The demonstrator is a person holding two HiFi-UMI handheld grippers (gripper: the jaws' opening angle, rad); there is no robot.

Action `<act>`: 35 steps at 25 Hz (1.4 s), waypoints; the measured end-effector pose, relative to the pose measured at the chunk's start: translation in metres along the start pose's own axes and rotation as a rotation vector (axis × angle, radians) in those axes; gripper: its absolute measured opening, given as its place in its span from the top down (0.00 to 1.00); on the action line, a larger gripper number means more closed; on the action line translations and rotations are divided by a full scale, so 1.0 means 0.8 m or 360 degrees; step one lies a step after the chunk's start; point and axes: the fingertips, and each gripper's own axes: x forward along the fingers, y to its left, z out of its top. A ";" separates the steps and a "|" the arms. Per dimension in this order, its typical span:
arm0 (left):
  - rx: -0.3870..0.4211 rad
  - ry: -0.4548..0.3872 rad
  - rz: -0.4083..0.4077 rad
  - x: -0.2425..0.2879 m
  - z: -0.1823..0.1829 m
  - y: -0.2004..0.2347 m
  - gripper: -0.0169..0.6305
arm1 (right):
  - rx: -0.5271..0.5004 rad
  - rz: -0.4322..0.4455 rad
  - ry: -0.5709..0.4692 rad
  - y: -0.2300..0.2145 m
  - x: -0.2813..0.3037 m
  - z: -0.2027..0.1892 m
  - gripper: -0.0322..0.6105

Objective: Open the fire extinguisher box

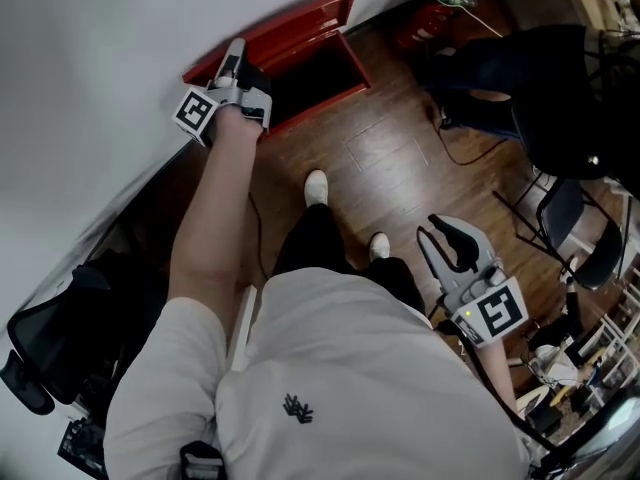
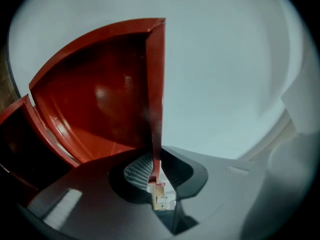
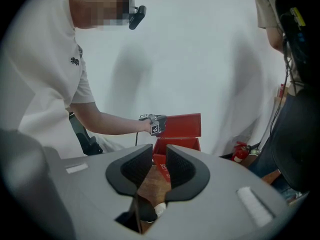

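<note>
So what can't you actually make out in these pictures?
Inside of the fire extinguisher box: head view, deep shadow; left gripper view, cut off at the left edge.
Print on the box front: right gripper view, mostly behind the jaws of the right gripper.
Fire extinguisher: right gripper view, too small for detail.

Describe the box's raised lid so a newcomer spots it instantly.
By the white wall, a red fire extinguisher box sits open on the floor. Its lid is the flat red panel upright behind it, pinched by the left gripper.
</note>
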 end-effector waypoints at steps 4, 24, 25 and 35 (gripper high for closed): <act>-0.0003 -0.0043 -0.0026 0.018 0.017 0.000 0.90 | 0.0017 -0.0005 0.0004 -0.003 -0.001 -0.004 0.83; 0.0234 0.0031 -0.0118 -0.047 -0.033 -0.061 0.78 | -0.0069 0.0024 -0.0163 -0.001 -0.057 -0.040 0.83; 0.0281 0.0056 -0.0149 -0.057 -0.045 -0.078 0.78 | -0.0091 0.0034 -0.0187 0.000 -0.067 -0.043 0.83; 0.0759 0.0083 -0.0373 -0.269 -0.211 -0.285 0.78 | -0.0339 0.0284 -0.0392 0.041 -0.225 -0.092 0.83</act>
